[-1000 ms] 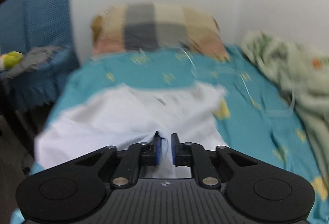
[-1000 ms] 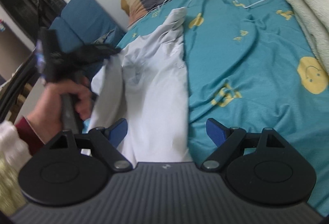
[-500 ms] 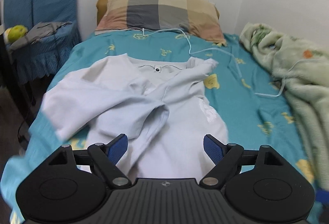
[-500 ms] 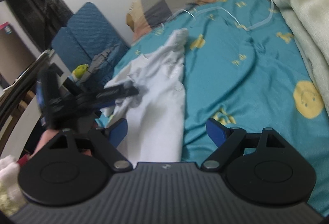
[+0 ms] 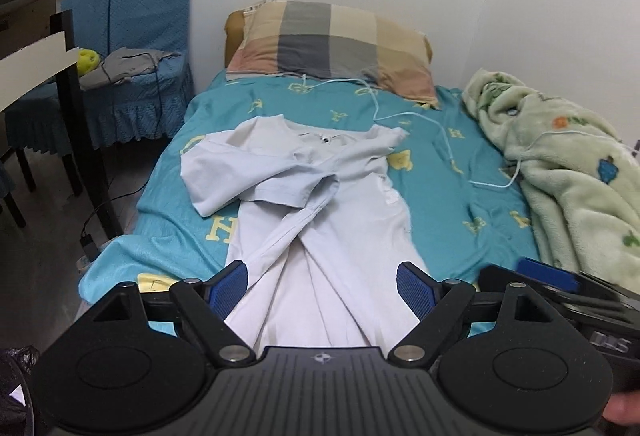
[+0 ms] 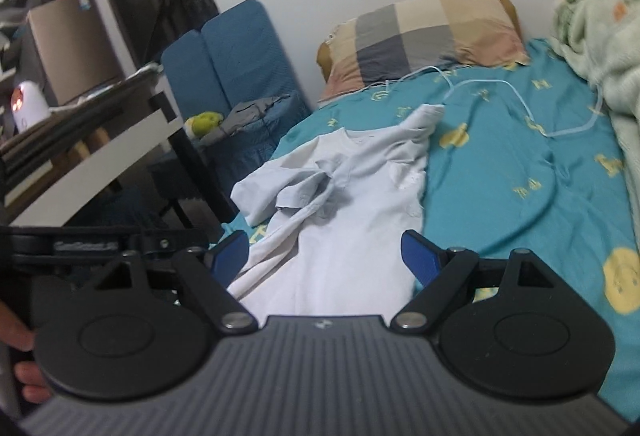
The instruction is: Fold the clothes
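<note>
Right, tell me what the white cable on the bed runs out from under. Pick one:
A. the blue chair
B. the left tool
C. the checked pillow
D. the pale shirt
C: the white cable emerges at the front edge of the checked pillow and trails over the teal sheet toward the green blanket, passing beside the shirt, not beneath it.

My left claw (image 5: 322,286) and right claw (image 6: 325,260) are matt black plastic with ribbed blue pads (image 5: 414,290). The shirt (image 5: 320,204) is thin, smooth, creased pale cloth on the bed's (image 5: 440,196) teal printed cotton sheet. The blanket (image 5: 568,180) looks fluffy fleece, the pillow (image 5: 332,40) woven check cloth.
</note>
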